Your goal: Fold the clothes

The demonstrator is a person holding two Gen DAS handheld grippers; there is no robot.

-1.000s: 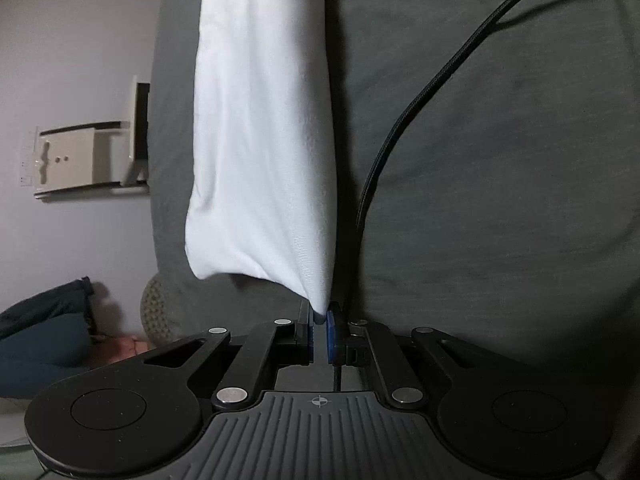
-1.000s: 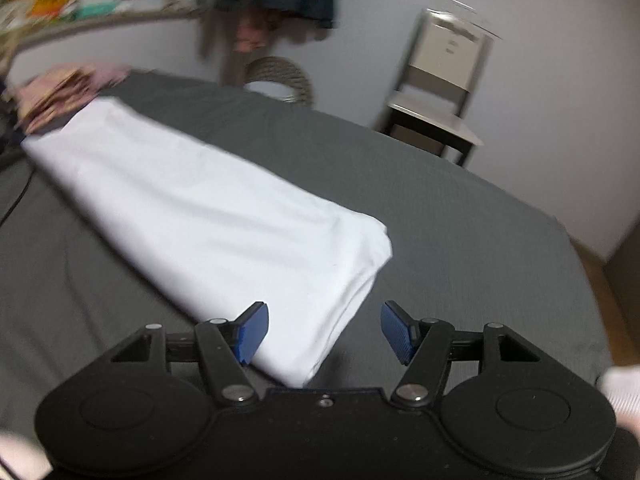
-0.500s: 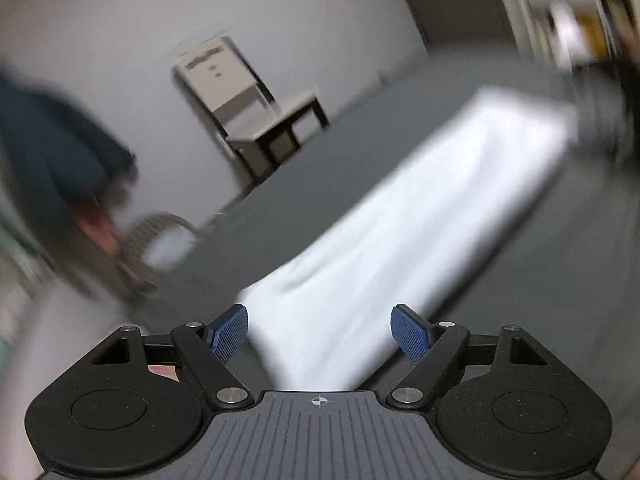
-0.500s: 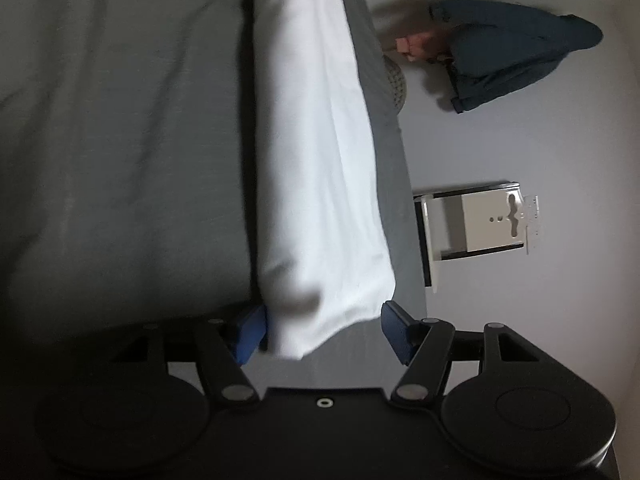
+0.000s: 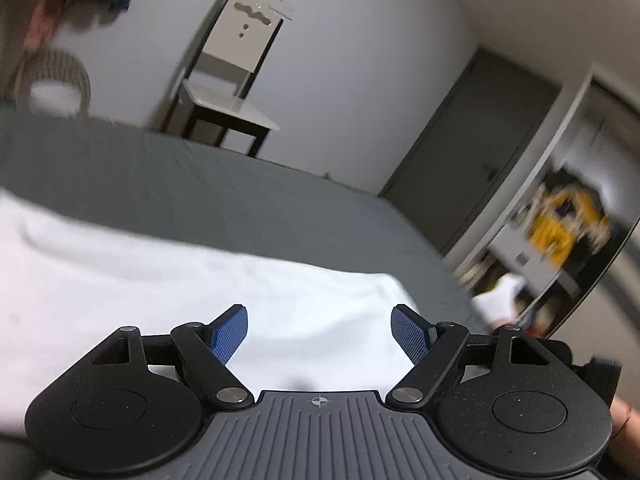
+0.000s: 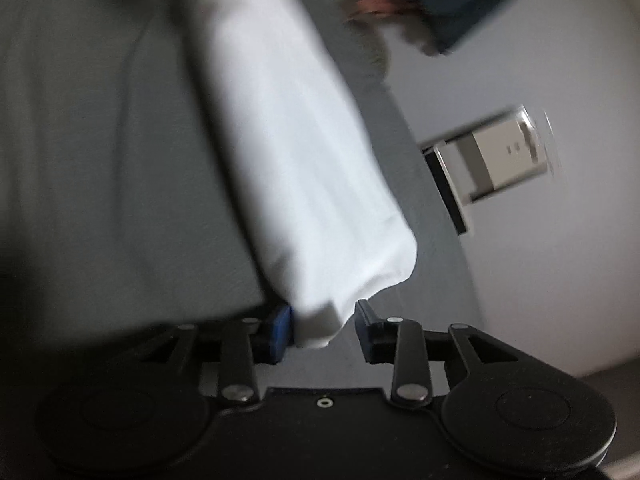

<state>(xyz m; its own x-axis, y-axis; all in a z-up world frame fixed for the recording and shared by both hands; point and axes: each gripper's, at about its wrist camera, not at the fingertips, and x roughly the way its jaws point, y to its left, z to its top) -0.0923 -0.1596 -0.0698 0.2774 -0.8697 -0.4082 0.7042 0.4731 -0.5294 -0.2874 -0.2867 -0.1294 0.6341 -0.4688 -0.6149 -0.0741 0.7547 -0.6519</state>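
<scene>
On my left cam the left gripper (image 5: 319, 334) sits wide apart w/ nothing between the blue pads (image 5: 230, 334), hovering just over the near edge of the white garment (image 5: 168, 300). That garment lies folded into a long strip on the grey bed (image 5: 192, 184), running off to the left side of the view; its end is near the right pad. Beyond the bed I see a white chair (image 5: 236, 76) w/ dark legs against the wall, a round wicker thing (image 5: 52, 84) at far left, and a dark door (image 5: 484, 152) to the right. At right there's a blurred yellow item (image 5: 560, 224) on shelving; if it carries any lettering or a logo, I can't read it thru the blur. On the right cam, the view is rolled sideways and smeared. The right gripper (image 6: 323, 326) has the corner of the white garment (image 6: 296, 152) sitting between its pads: the left blue pad (image 6: 280, 324) is touching the cloth, the right one is just beside it w/ a sliver of gap, so the jaws are part-closed around the corner but not clamped. The chair (image 6: 496, 160) and some dark blue clothing (image 6: 464, 8) show against the wall. No readable labels or brand marks anywhere in either view.
</scene>
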